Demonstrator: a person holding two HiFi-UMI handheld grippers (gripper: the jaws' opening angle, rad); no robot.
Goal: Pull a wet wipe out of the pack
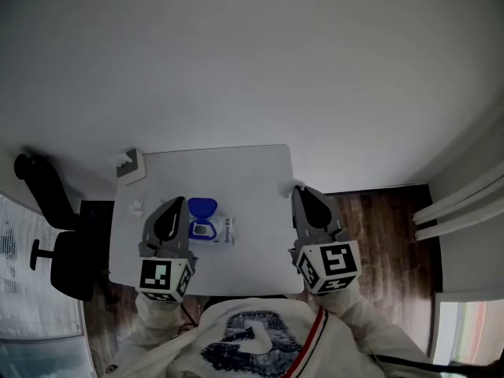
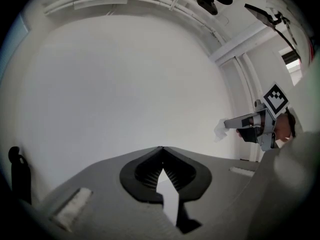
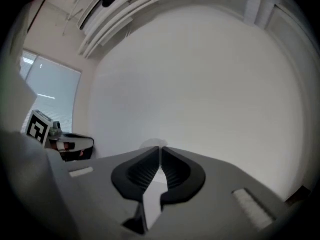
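Right tongs are pinched narrow on a corner of a wet wipe, held well apart from the pack, which lies on the desk with its blue lid open. Left tongs are closed on nothing. I judge the wipe light, limp and damp, best gripped by an edge. Only the left gripper view shows it dangling; the right gripper view shows just a pale sliver.

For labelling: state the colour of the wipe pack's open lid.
The lid is blue; the head view shows it best.
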